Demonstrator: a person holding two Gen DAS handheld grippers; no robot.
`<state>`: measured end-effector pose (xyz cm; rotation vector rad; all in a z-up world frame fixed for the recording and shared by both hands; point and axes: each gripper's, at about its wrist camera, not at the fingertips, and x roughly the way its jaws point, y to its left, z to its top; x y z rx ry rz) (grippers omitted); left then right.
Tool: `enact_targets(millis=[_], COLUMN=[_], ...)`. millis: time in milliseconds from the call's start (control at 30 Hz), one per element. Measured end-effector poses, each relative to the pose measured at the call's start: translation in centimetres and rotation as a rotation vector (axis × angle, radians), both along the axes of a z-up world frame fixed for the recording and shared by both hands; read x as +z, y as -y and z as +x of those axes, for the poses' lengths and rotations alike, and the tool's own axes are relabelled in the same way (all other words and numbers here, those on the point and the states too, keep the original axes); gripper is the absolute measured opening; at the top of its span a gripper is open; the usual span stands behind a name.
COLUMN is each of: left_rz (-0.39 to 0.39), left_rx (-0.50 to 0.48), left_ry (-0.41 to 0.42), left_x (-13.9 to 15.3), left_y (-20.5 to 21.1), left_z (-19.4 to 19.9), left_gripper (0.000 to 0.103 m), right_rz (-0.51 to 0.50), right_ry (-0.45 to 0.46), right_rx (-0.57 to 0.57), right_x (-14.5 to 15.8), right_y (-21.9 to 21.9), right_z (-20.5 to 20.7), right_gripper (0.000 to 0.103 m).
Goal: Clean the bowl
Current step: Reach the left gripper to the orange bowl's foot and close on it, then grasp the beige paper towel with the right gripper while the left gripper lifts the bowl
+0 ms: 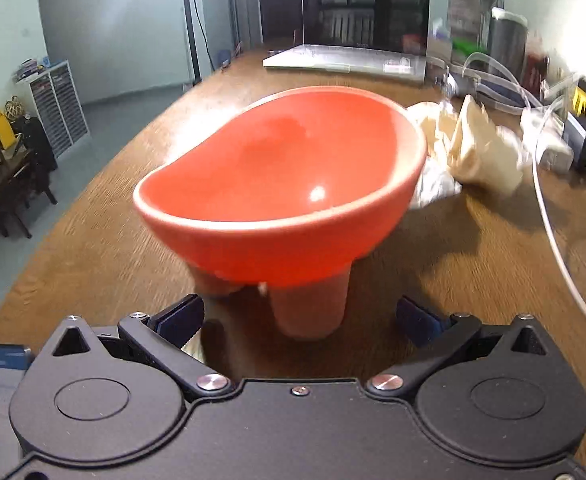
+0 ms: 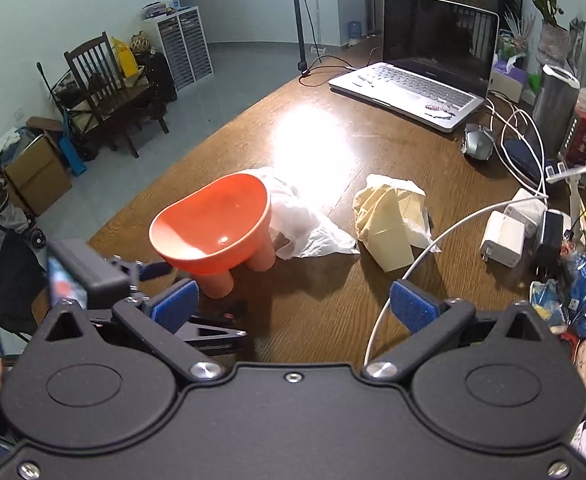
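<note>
The glossy orange footed plastic bowl [image 2: 213, 224] stands on stubby cylindrical legs at about ten o'clock from the centre of the brown wooden table [image 2: 333, 312], its rim tilted; the inside looks smooth and shiny, with no obvious dirt. Touching it at two o'clock lies a crumpled white tissue [image 2: 305, 220]; a cream crumpled cloth [image 2: 389, 220] sits apart at three o'clock, probably for wiping. The left gripper [image 1: 299, 318], fingers spread wide, faces the legs, likely ready to steady the bowl. The right gripper [image 2: 293, 306], also spread and empty, hangs near the cloths.
</note>
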<state>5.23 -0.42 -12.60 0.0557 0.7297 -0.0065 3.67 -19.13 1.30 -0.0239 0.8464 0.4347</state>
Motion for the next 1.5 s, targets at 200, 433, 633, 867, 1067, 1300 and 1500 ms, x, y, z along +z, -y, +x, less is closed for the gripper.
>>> enact_targets(millis=[200, 433, 633, 867, 1067, 1300, 1500], left_rz=[-0.045, -0.051, -0.044, -0.021, 0.014, 0.052, 0.076], left_rx=[0.049, 0.047, 0.006, -0.032, -0.055, -0.063, -0.073], left_ry=[0.023, 0.031, 0.005, -0.031, -0.058, -0.062, -0.053], left_x=[-0.5, 0.2, 0.6, 1.1, 1.5, 2.5, 3.3], left_y=[-1.3, -2.5, -3.3, -3.8, -3.8, -3.3, -2.6], left_z=[1.2, 2.0, 0.8, -1.3, -2.8, -4.1, -4.0], left_gripper=[0.087, 0.038, 0.038, 0.038, 0.038, 0.038, 0.038], right_rz=[0.044, -0.006, -0.071, -0.402, -0.602, -0.656, -0.522], right_ry=[0.019, 0.067, 0.152, 0.306, 0.156, -0.095, -0.257], right_rx=[-0.016, 0.027, 0.176, 0.682, 0.929, 1.038, 1.002], right_x=[0.0, 0.0, 0.9, 2.2, -2.2, -10.0, -11.7], right_y=[1.0, 0.2, -0.1, -1.9, -3.4, -4.2, -2.6], right_z=[0.6, 2.1, 5.2, 11.2, 17.4, 22.3, 24.2], right_gripper=[0.103, 0.101, 0.101, 0.1, 0.084, 0.073, 0.035])
